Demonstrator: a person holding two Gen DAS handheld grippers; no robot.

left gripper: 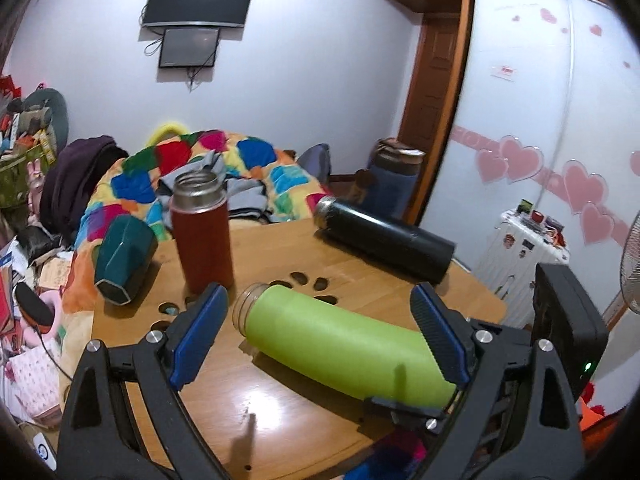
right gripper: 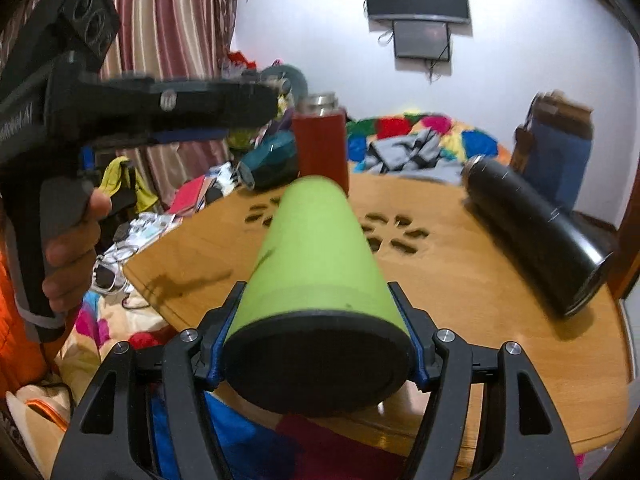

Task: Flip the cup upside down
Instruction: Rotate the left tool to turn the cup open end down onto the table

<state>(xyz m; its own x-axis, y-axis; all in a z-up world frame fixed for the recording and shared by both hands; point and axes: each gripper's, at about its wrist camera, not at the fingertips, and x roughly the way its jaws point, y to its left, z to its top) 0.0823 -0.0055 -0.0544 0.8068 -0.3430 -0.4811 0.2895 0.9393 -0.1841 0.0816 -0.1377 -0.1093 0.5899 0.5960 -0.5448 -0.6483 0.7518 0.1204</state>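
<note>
A lime-green cup (left gripper: 344, 344) lies on its side on the round wooden table (left gripper: 280, 420), its clear mouth pointing to the far left. My left gripper (left gripper: 316, 312) is open, its blue-padded fingers (left gripper: 200, 332) wide on either side of the cup and above it, not touching. My right gripper (right gripper: 316, 344) is shut on the green cup (right gripper: 316, 248) near its black base, with the body pointing away from the camera. The left gripper's body (right gripper: 140, 96) and the hand holding it show at the upper left of the right wrist view.
A red flask (left gripper: 204, 236) stands upright with its mouth open at the far side. A black flask (left gripper: 384, 240) lies on its side at the right. A dark teal cup (left gripper: 124, 260) lies at the table's left edge. A bed with a colourful quilt (left gripper: 240, 160) lies behind.
</note>
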